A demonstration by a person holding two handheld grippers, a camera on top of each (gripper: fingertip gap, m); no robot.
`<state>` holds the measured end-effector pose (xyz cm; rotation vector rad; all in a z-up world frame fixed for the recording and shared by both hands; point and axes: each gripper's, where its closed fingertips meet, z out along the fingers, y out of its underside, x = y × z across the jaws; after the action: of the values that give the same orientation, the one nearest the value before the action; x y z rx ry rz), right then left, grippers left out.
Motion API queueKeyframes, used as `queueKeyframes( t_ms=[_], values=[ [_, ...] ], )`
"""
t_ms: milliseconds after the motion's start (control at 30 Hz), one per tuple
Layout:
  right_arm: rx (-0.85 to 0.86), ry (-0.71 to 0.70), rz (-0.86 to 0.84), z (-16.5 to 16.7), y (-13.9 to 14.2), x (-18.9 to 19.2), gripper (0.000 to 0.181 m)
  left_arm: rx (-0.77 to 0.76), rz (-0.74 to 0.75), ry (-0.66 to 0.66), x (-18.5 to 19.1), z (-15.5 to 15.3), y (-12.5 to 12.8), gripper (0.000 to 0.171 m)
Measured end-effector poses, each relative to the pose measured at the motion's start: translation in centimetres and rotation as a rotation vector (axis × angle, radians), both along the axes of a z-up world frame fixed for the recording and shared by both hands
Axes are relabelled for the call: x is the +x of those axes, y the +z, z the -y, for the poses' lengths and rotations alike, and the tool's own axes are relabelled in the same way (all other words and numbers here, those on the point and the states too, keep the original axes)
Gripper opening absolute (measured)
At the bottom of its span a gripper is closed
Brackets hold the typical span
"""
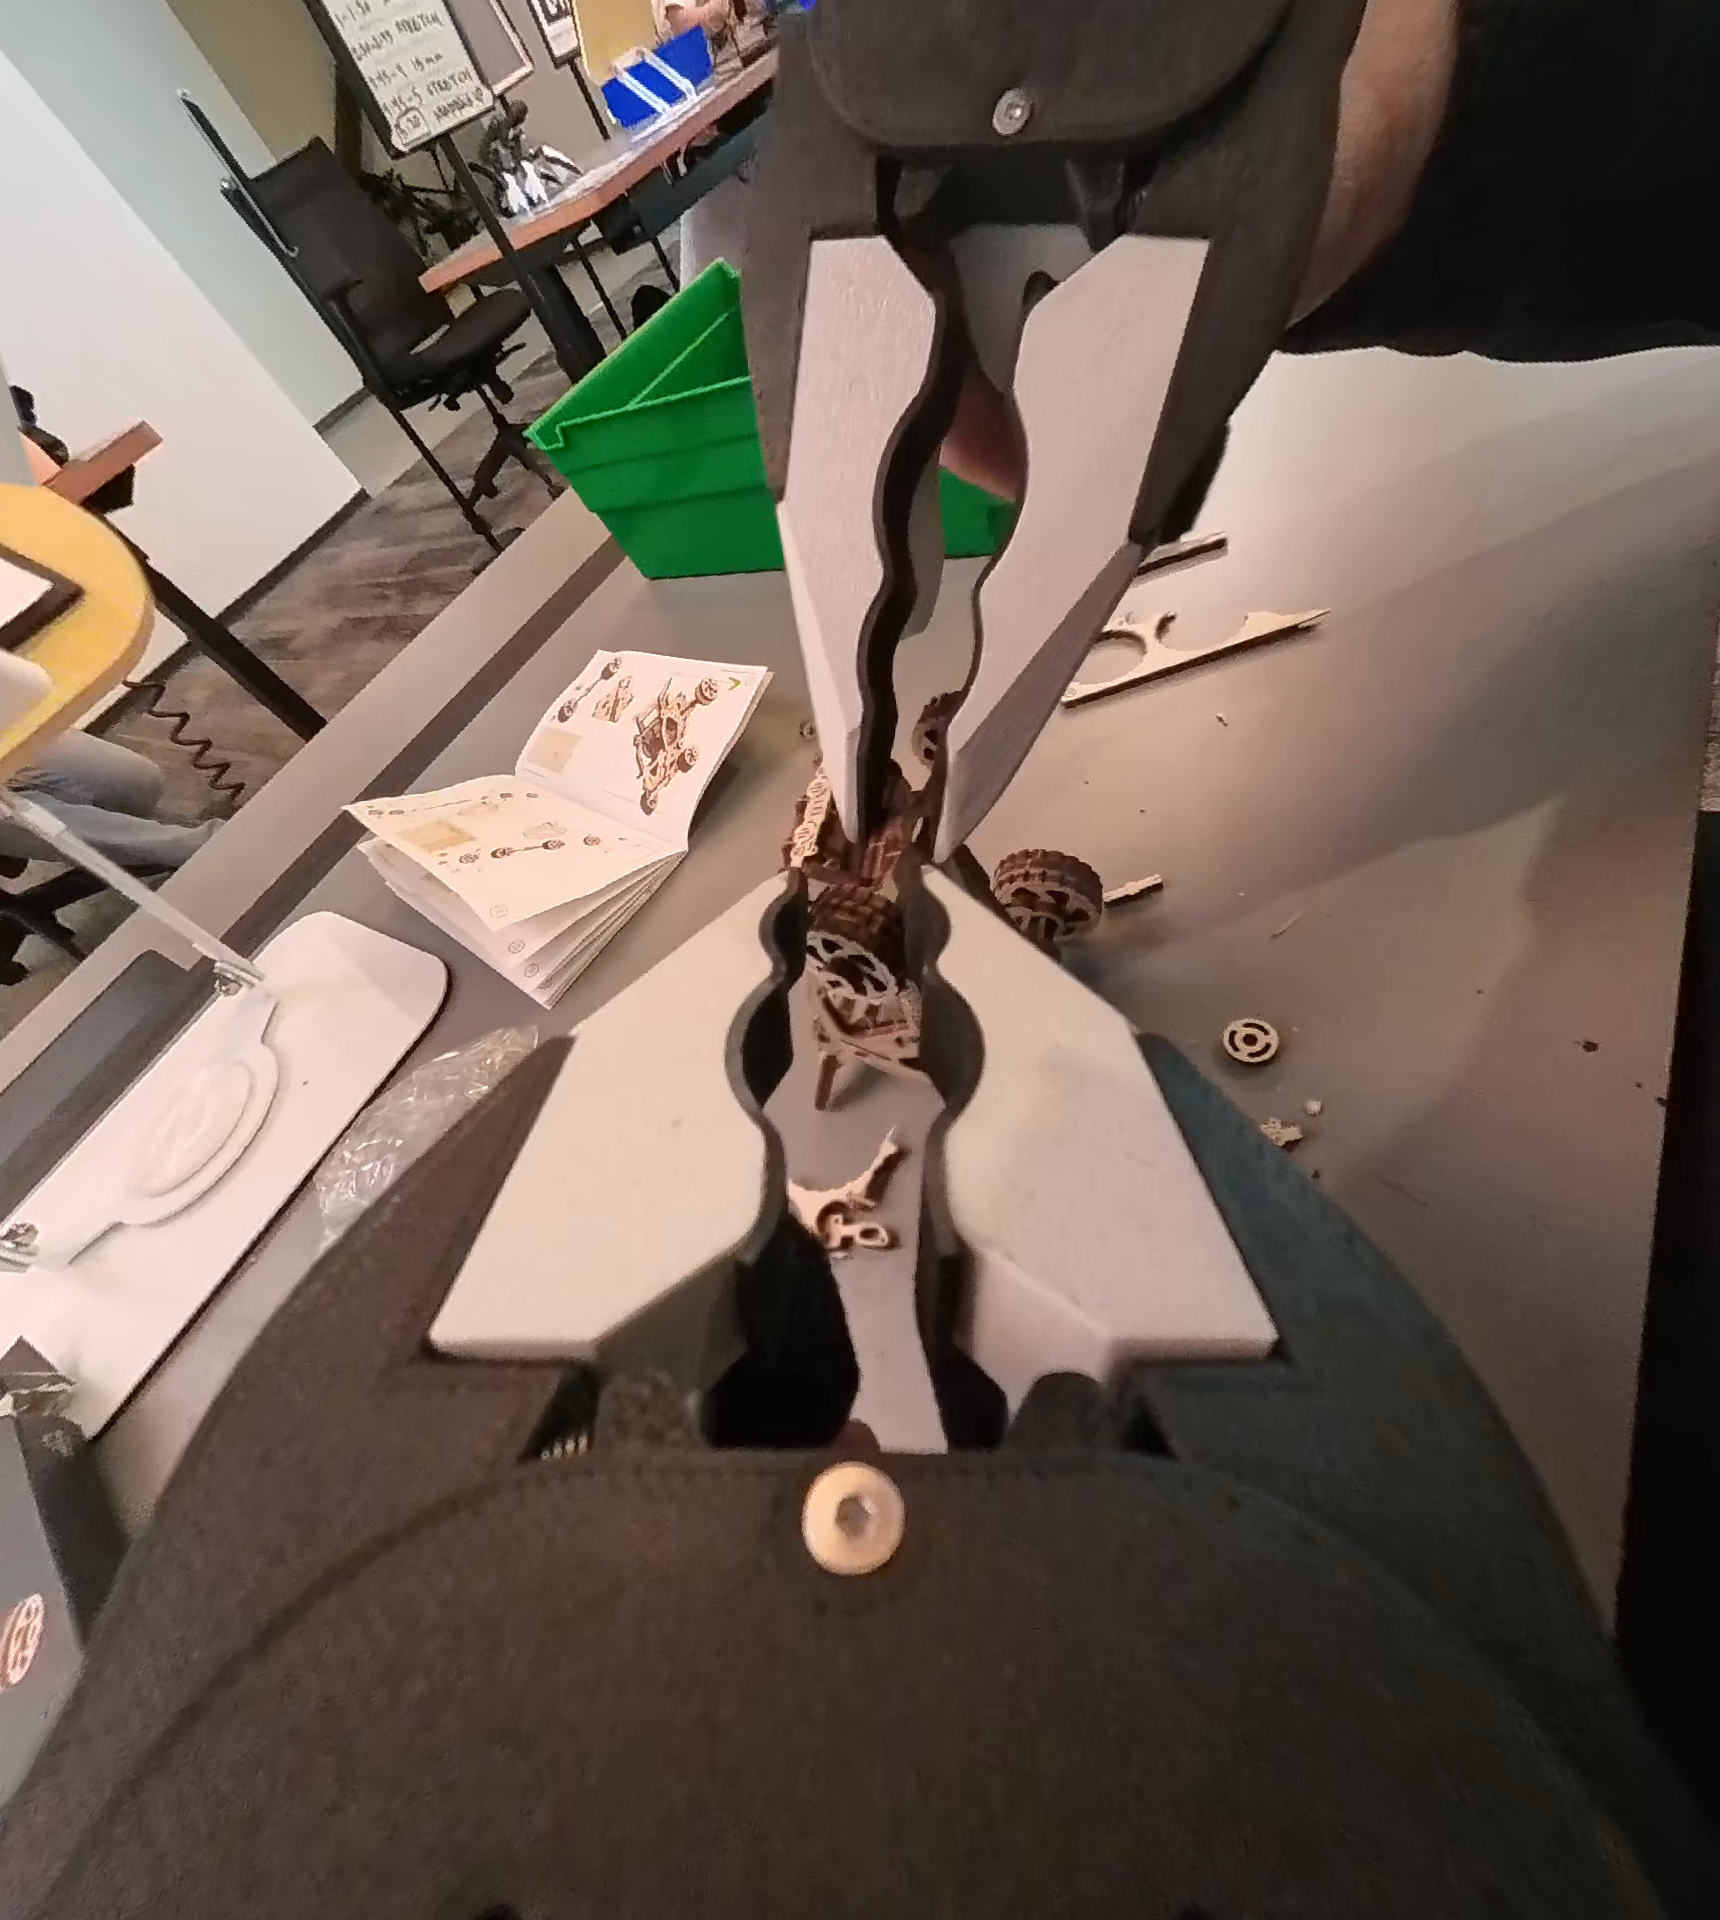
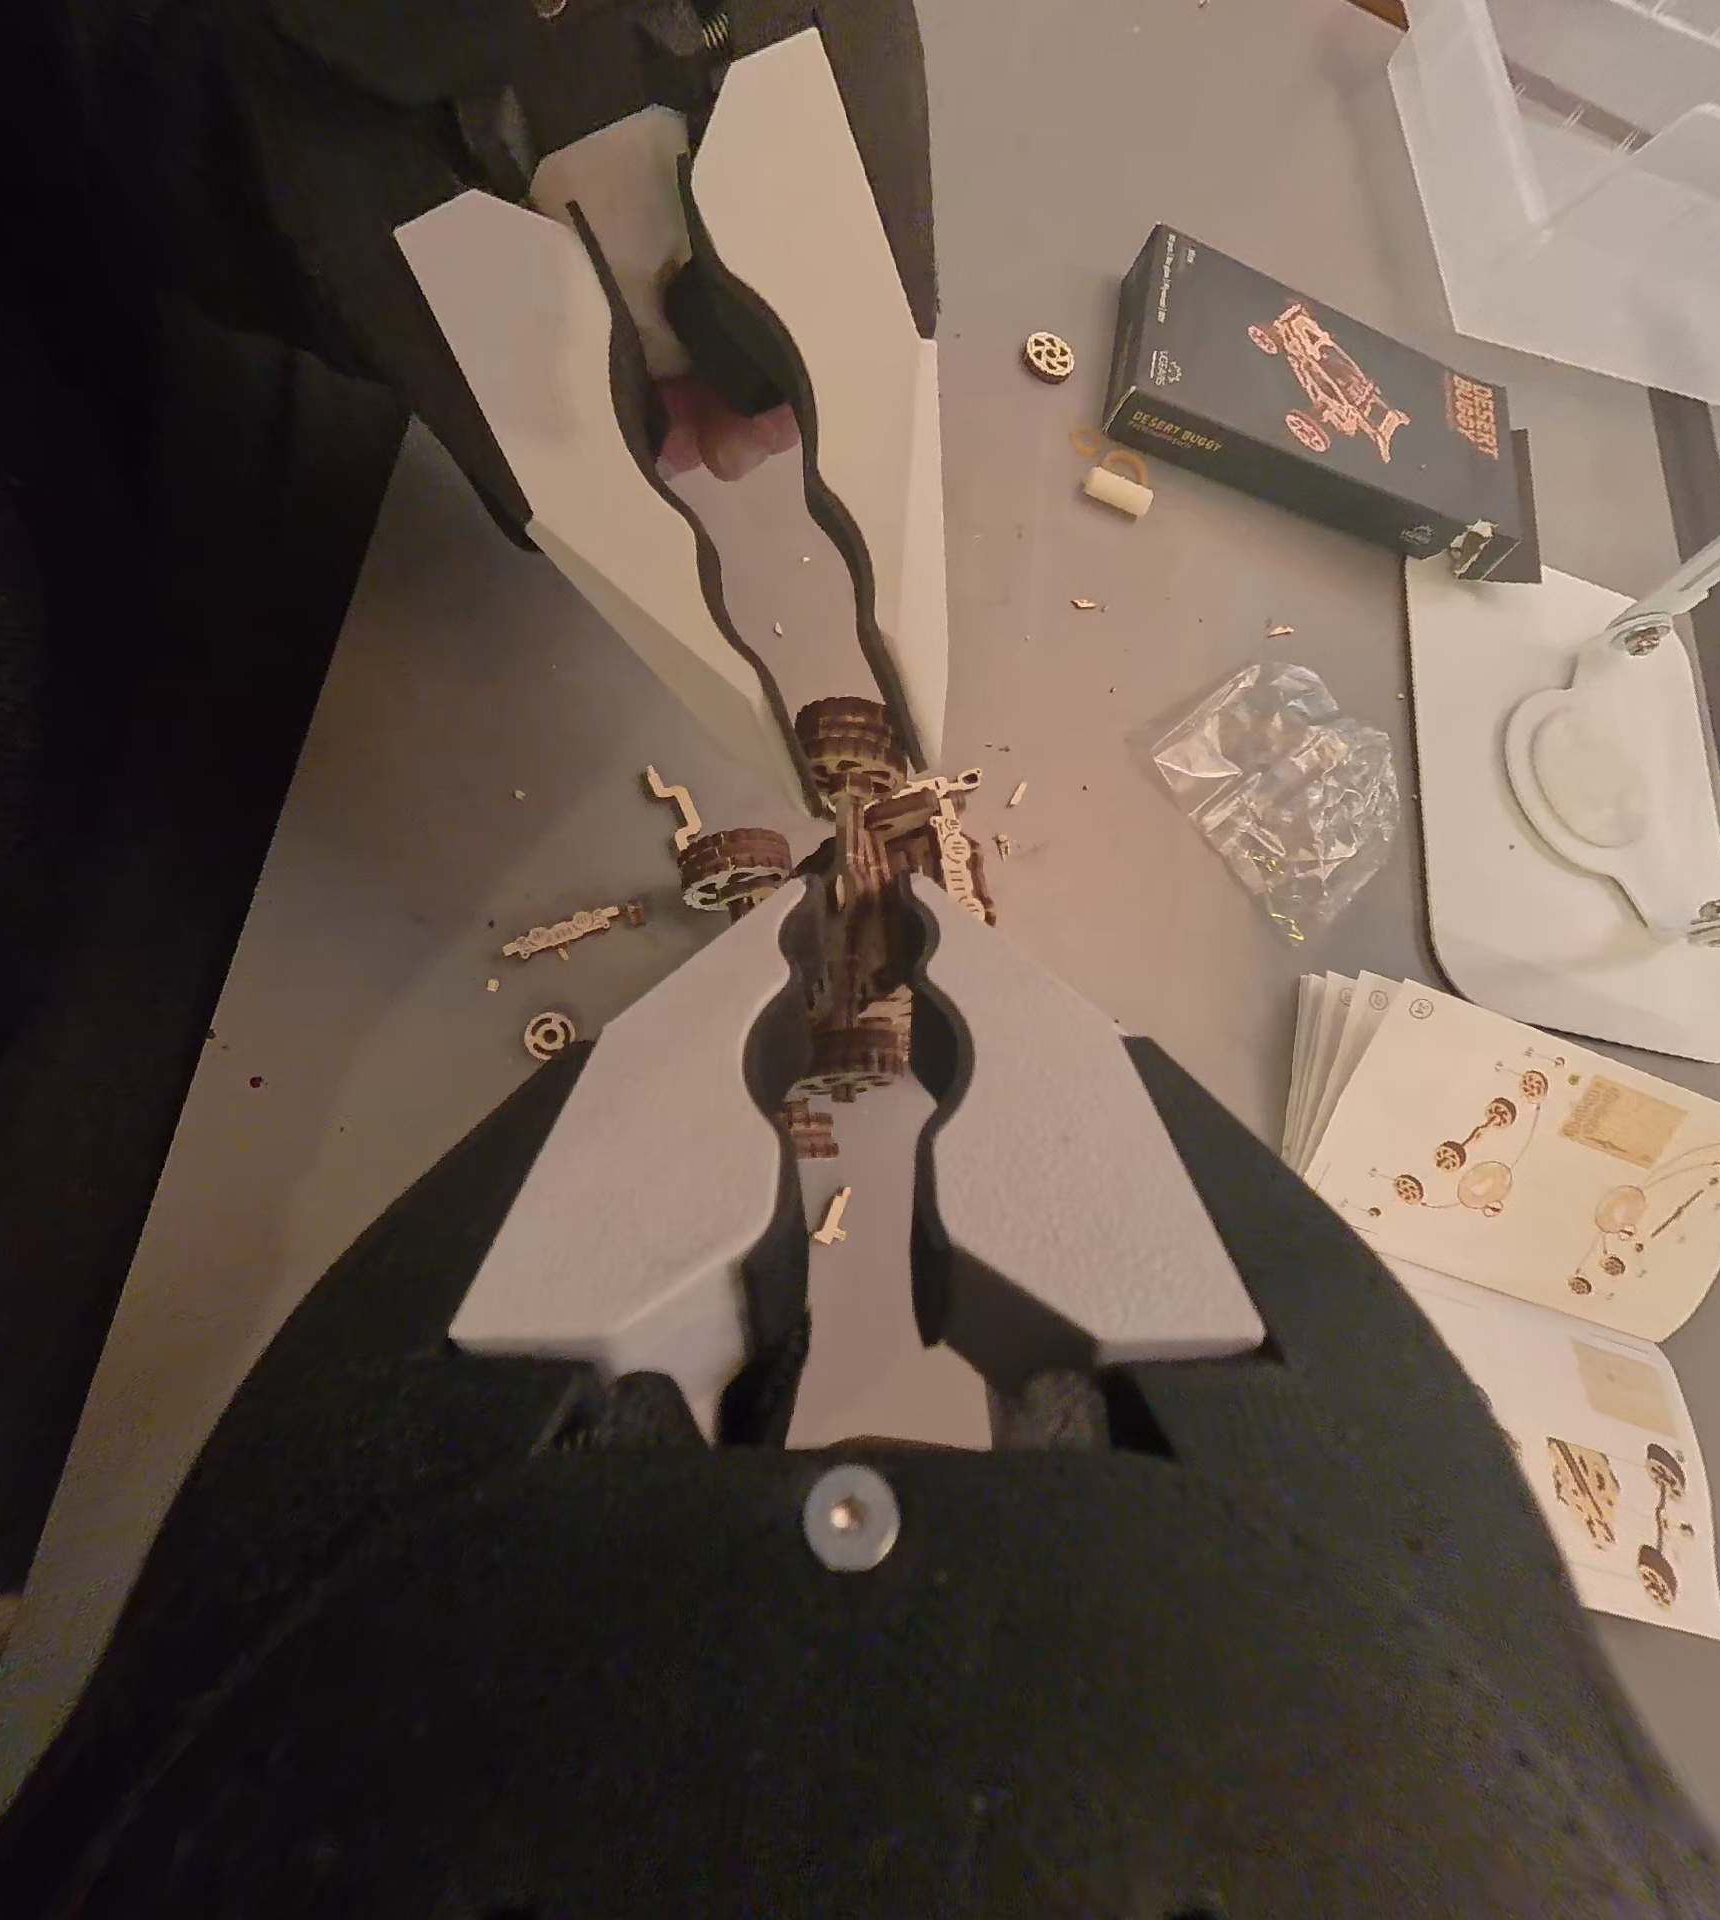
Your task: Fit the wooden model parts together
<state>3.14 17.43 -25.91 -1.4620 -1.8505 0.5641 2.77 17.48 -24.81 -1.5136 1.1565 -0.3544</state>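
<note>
**Both grippers pinch the wooden buggy**

The wooden model (image 1: 856, 935) hangs above the grey table (image 1: 1355, 935), clamped between the left gripper (image 1: 856, 883) and the right gripper (image 2: 861, 904), which meet tip to tip. Its long axis runs along the fingers. Finger walls hide much of its frame, and the exact contact points are unclear.

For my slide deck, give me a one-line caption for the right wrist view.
Both grippers, right and left, clamp a wooden model buggy above a grey table strewn with loose parts.
</note>
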Motion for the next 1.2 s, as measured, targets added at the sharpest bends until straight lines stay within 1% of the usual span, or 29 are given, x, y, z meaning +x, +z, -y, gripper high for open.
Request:
queueKeyframes(
  t_ms=[67,167,267,333,400,467,533,600,633,733,800,933,967,1067,1133,1167,1200],
  values=[
    [-0.012,-0.002,-0.003,0.1,0.0,0.0,0.011,0.001,-0.002,-0.004,0.0,0.0,0.1,0.016],
    [-0.018,-0.008,-0.004,0.2,0.1,0.1,0.020,-0.023,0.002,-0.014,-0.1,0.0,0.0,0.020],
    [-0.020,-0.012,-0.006,0.2,0.1,0.3,0.022,-0.052,0.015,-0.024,-0.3,-0.1,0.2,0.027],
    [-0.021,-0.016,-0.007,0.3,0.3,0.6,0.023,-0.080,0.022,-0.051,-0.2,0.1,0.4,0.035],
    [-0.018,-0.029,-0.018,0.4,0.7,0.8,0.024,-0.098,0.059,-0.084,-0.4,0.2,1.1,0.040],
    [-0.022,-0.038,-0.028,0.6,1.2,1.1,0.028,-0.151,0.062,-0.125,-0.9,0.2,1.2,0.048],
    [-0.023,-0.054,-0.036,1.1,1.5,1.3,0.029,-0.194,0.079,-0.174,-1.4,0.1,1.5,0.050],
    [-0.014,-0.116,-0.073,0.8,1.8,1.2,0.028,-0.278,0.085,-0.203,-1.9,-0.6,1.2,0.057],
    [-0.021,-0.166,-0.073,0.4,1.7,1.2,0.029,-0.310,0.094,-0.241,-1.9,-0.6,1.1,0.053],
    [-0.024,-0.222,-0.070,0.4,0.9,1.6,0.036,-0.367,0.105,-0.333,-1.4,-1.1,1.1,0.047],
    [-0.038,-0.251,-0.092,0.6,0.8,1.6,0.040,-0.391,0.083,-0.357,-1.4,-2.2,0.8,0.044],
    [-0.054,-0.358,-0.107,-0.1,0.7,2.3,0.037,-0.464,0.130,-0.504,-0.7,-3.4,2.1,0.029],
    [-0.066,-0.370,-0.102,-0.1,0.4,2.4,0.038,-0.510,0.123,-0.561,-0.4,-3.1,2.0,0.024],
    [-0.051,-0.380,-0.095,-0.2,-0.1,2.3,0.036,-0.608,0.062,-0.651,0.8,-2.9,0.6,0.021],
    [-0.058,-0.384,-0.111,-0.4,-0.2,2.1,0.033,-0.642,0.025,-0.666,1.6,-2.9,-0.7,0.019],
    [-0.065,-0.393,-0.125,-0.6,-0.1,2.0,0.029,-0.676,0.012,-0.690,1.8,-2.5,-1.3,0.016],
    [-0.076,-0.393,-0.132,-0.7,-0.1,2.0,0.028,-0.699,0.016,-0.687,2.1,-2.5,-1.8,0.011]
  ],
)
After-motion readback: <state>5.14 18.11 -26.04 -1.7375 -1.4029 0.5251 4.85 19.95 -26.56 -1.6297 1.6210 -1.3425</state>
